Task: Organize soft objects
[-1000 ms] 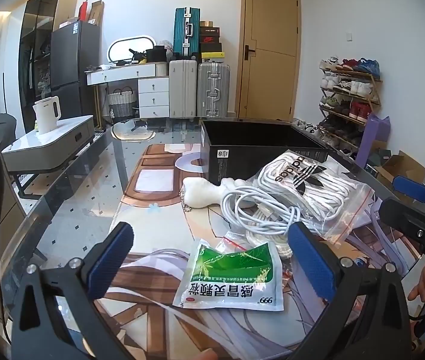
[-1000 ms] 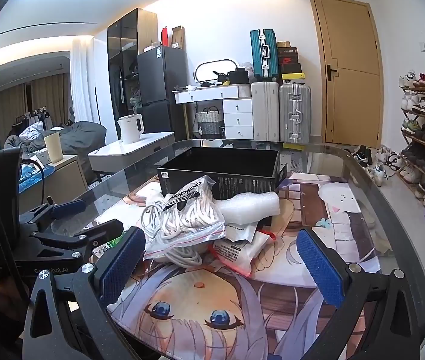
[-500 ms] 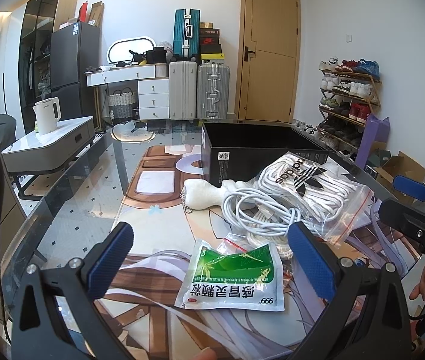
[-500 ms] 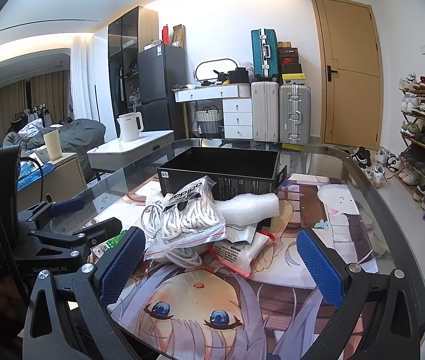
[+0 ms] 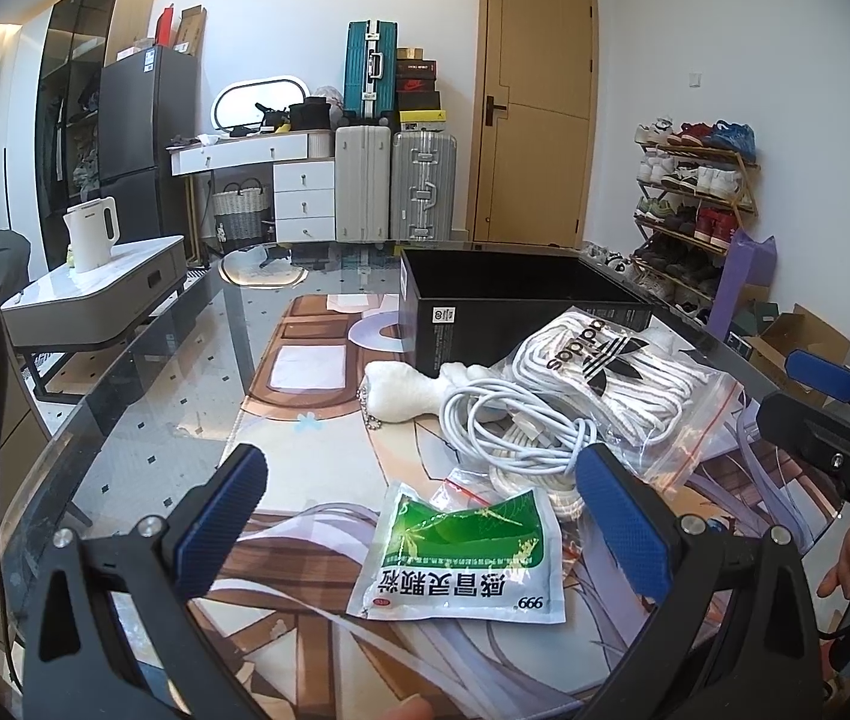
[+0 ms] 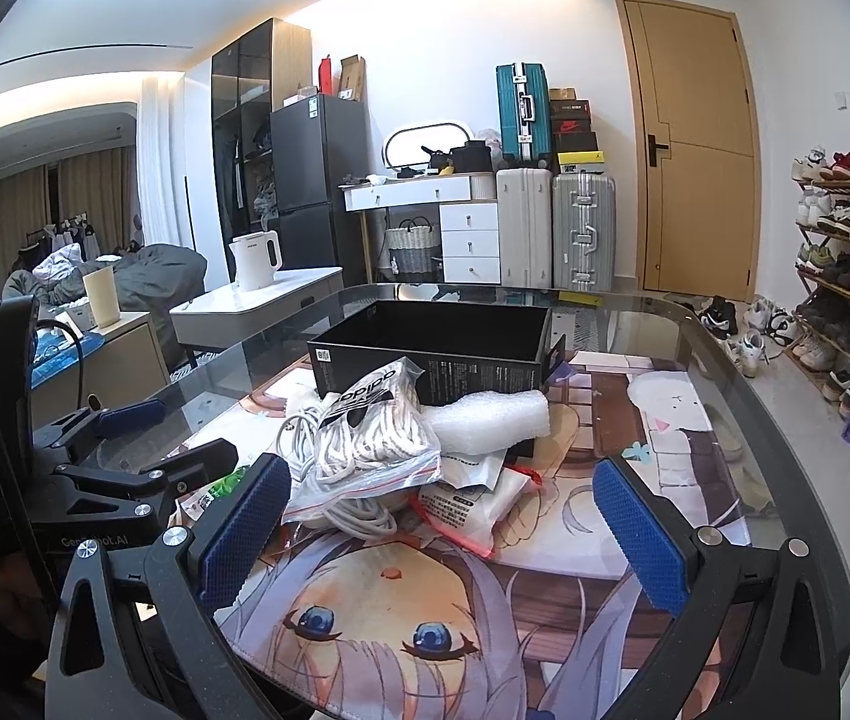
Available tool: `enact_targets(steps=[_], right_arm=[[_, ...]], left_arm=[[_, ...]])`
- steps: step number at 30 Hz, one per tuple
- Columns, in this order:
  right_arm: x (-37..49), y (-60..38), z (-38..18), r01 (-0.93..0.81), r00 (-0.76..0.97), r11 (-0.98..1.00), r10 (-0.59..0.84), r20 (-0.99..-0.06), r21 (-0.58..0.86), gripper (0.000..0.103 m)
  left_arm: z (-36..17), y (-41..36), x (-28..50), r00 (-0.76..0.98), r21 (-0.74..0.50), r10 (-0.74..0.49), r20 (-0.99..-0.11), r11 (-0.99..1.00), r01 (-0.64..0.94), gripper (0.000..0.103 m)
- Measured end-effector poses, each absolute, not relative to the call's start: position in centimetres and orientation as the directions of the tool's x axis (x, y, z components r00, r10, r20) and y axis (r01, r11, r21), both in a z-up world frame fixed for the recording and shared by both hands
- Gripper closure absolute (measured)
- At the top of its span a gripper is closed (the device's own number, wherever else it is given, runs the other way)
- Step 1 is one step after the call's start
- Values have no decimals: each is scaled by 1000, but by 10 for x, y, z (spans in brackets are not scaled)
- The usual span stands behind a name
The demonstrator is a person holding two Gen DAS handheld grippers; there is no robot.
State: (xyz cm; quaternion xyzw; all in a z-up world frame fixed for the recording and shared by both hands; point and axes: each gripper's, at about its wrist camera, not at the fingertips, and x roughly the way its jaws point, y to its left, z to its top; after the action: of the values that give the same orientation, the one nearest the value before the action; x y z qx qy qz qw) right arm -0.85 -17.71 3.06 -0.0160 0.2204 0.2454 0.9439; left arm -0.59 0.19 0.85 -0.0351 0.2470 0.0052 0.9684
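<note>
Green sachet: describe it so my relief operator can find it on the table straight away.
Start at the black box on the glass table, then come toward the cameras past the pile of white cords. The green sachet lies flat on the printed mat, between the left gripper's open jaws. It is the only green item there.
</note>
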Motion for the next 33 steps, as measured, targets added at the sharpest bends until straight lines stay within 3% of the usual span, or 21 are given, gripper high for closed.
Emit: enact_targets(steps=[21, 33], right_arm=[[-8, -177, 30, -474, 777, 878, 455, -434, 71, 1], [0, -169, 32, -469, 763, 882, 427, -484, 40, 1]], left_arm=[[10, 4, -4, 887, -64, -5, -461, 998, -28, 0], [7, 12, -3, 891, -51, -5, -453, 999, -20, 0]])
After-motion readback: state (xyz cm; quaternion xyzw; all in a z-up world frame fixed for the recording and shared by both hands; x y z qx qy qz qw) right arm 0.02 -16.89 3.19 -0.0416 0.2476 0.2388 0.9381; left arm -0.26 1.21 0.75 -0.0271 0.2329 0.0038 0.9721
